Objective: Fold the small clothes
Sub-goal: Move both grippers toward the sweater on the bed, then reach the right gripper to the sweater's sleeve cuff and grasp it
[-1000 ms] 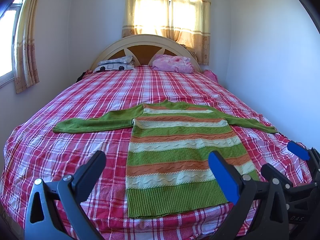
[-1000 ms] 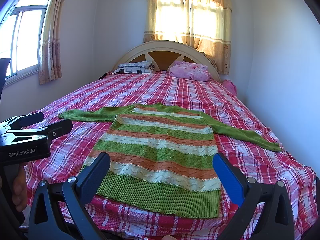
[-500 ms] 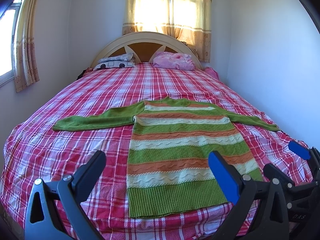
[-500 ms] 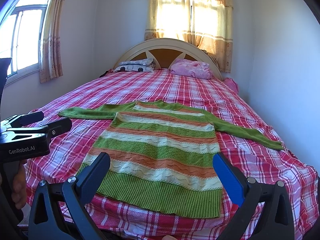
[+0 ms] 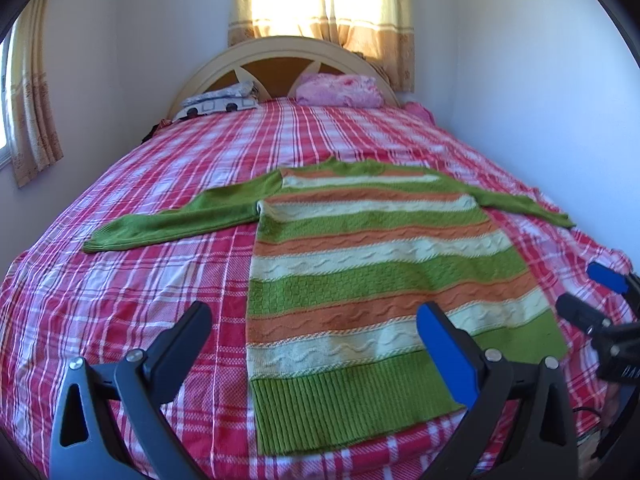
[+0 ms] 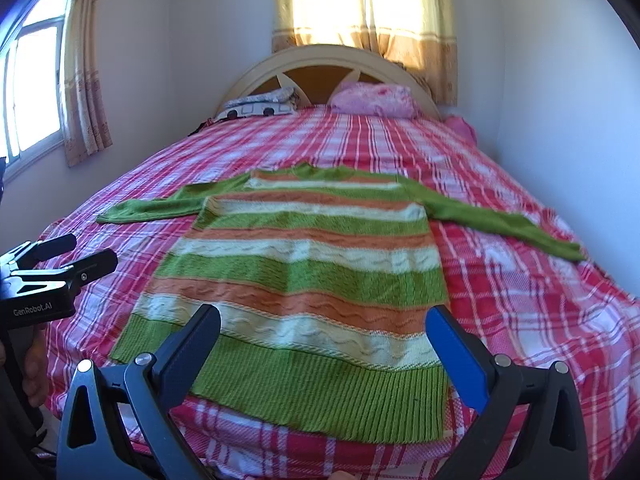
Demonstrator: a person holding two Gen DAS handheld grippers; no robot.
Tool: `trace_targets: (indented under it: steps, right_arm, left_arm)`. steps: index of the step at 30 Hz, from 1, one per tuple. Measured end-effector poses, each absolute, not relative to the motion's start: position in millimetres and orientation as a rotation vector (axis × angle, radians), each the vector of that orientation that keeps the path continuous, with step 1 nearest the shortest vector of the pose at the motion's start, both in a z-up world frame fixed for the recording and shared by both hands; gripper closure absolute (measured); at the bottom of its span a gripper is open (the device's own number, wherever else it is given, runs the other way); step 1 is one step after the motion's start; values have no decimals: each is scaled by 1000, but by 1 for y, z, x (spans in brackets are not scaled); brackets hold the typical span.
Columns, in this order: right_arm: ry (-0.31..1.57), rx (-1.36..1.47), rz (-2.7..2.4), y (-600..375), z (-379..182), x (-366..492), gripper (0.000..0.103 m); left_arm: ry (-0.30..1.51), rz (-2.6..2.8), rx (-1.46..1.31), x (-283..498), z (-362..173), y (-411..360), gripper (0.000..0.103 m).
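Observation:
A green, orange and cream striped sweater (image 5: 372,264) lies flat on the bed, sleeves spread out to both sides, hem toward me; it also shows in the right wrist view (image 6: 304,276). My left gripper (image 5: 314,328) is open and empty, above the hem's left part. My right gripper (image 6: 324,330) is open and empty, above the hem's middle. The right gripper also shows at the right edge of the left wrist view (image 5: 600,296). The left gripper shows at the left edge of the right wrist view (image 6: 60,256).
The bed has a red plaid sheet (image 5: 160,280), a curved headboard (image 5: 280,52), a patterned pillow (image 5: 220,100) and a pink pillow (image 5: 340,90). A white wall (image 5: 540,100) runs close along the bed's right side. Curtained windows stand behind and left.
Both grippers have moved forward and down toward the sweater's hem, so the sweater looks larger. The sweater itself has not moved.

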State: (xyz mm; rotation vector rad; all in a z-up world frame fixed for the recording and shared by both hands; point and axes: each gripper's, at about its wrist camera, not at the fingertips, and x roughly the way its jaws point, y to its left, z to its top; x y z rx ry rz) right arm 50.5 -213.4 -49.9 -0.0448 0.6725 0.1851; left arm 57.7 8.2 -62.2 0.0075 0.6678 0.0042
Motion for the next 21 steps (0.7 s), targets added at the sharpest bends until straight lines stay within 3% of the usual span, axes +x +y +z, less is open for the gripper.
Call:
trace_targets:
  steps: [21]
  right_arm:
    - [796, 87, 19, -325, -79, 174, 1]
  left_arm:
    - [696, -50, 99, 176, -78, -4, 0]
